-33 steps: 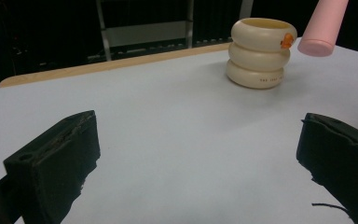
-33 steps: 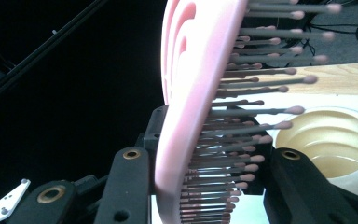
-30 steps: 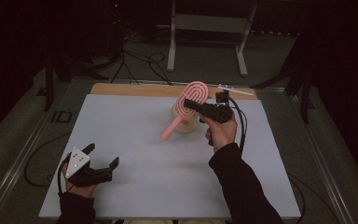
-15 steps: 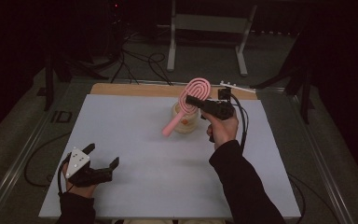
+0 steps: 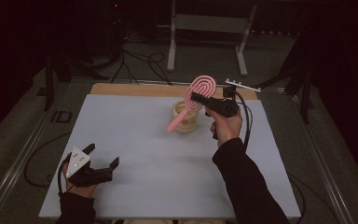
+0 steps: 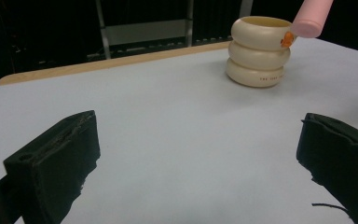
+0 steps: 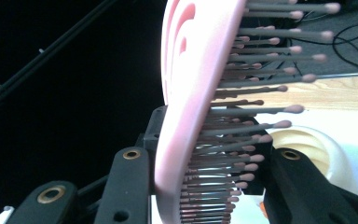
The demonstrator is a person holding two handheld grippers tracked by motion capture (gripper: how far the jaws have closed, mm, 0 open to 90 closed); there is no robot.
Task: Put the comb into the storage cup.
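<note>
High view: I'm clamping pink hairbrush (image 5: 196,96) in right gripper (image 5: 200,99) | handle slanting down over cream holder (image 5: 186,117) | left gripper (image 5: 103,161) idling open, well apart.

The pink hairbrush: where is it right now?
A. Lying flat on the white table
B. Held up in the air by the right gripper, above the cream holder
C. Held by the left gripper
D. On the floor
B: the right gripper is shut on the pink hairbrush, lifted over the cream holder, while the left gripper stays open near the table's front edge.
</note>
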